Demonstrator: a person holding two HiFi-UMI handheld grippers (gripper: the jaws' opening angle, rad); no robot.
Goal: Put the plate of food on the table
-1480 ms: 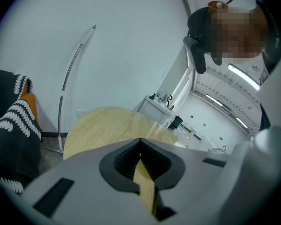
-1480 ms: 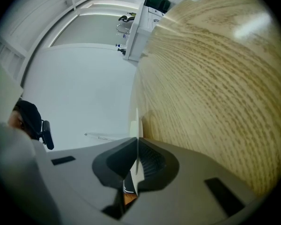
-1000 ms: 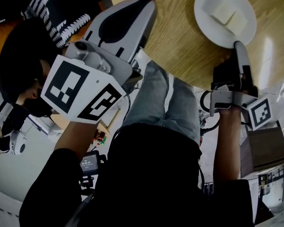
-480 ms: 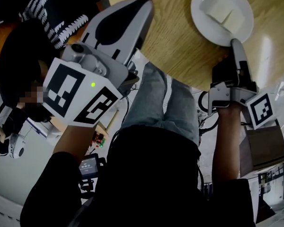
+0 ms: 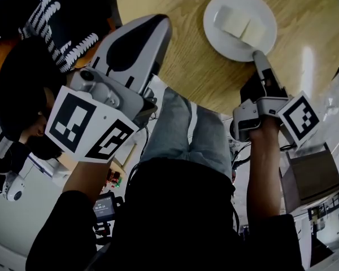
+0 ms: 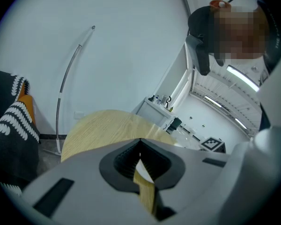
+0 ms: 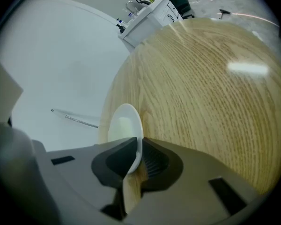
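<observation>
A white plate (image 5: 240, 24) with pale blocks of food (image 5: 239, 26) is over the round wooden table (image 5: 175, 55), near its front edge. My right gripper (image 5: 256, 54) is shut on the plate's near rim. In the right gripper view the plate (image 7: 123, 124) stands out from between the right gripper's (image 7: 136, 146) jaws, above the wood grain. Whether it rests on the table, I cannot tell. My left gripper (image 5: 161, 22) is raised close to the camera at the left, shut and holding nothing. In the left gripper view the left gripper (image 6: 140, 146) shows its jaws pressed together.
A black cloth with white stripes (image 5: 56, 10) lies on an orange seat beside the table at the left. A brown box (image 5: 311, 176) stands on the floor at the right. My own legs (image 5: 198, 129) are below the table edge. A white wall (image 6: 112, 55) lies beyond the table.
The plate and my right gripper sit further left in the head view, and the table has shifted left with them. My left gripper stays raised and shut.
</observation>
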